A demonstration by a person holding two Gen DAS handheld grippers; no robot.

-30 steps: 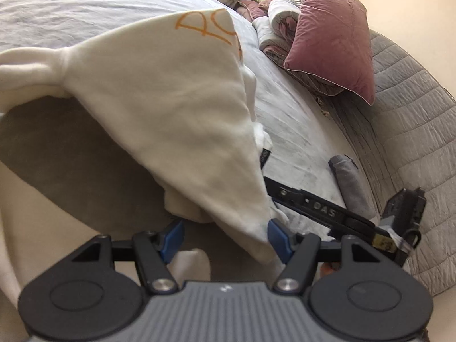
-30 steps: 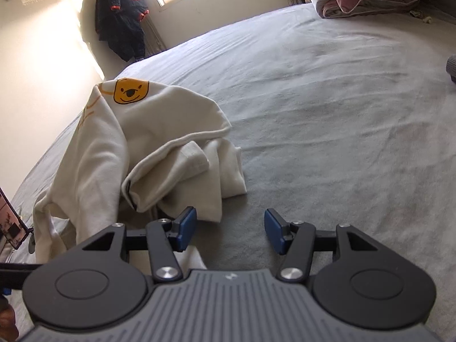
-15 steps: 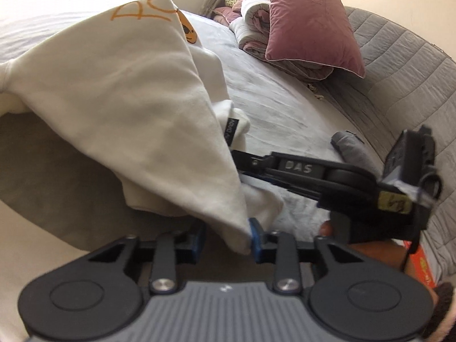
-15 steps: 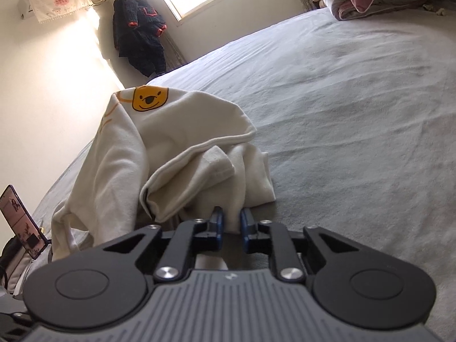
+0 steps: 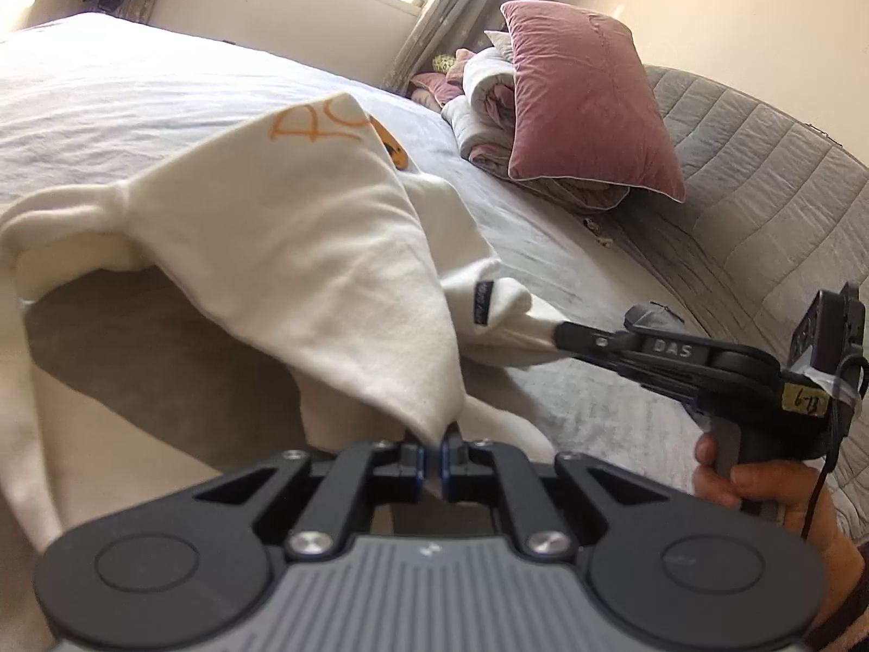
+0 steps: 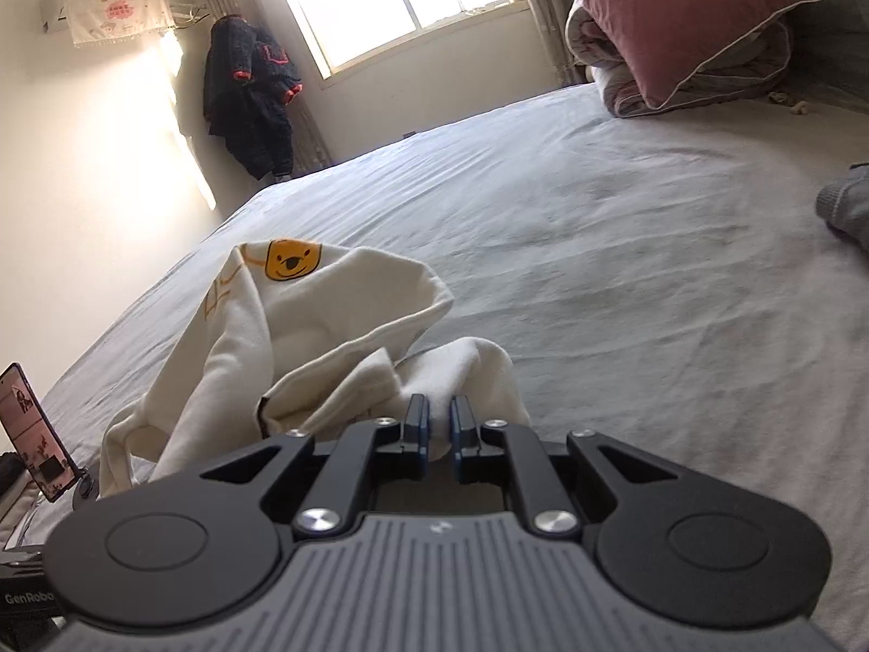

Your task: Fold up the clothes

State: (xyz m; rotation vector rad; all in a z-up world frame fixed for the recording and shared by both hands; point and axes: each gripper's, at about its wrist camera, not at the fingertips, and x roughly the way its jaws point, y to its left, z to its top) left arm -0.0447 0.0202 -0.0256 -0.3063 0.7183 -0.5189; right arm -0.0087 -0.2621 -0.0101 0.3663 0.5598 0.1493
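Tongs (image 5: 433, 453) on sweatshirt (image 5: 304, 271), grey bed (image 6: 624, 271)

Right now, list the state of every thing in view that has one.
Cream sweatshirt: crumpled, unfolded, partly lifted off the bed.
Left gripper: shut on a sweatshirt corner.
Right gripper: shut on a fold of sweatshirt.
Pink pillow: propped against rolled bedding.
Phone: upright, screen lit.

A pink pillow (image 6: 673, 11) leans on rolled bedding (image 6: 700, 76) far ahead-right of the gripper; a dark jacket (image 6: 250, 103) hangs far ahead-left; a phone (image 6: 32, 429) stands close left.
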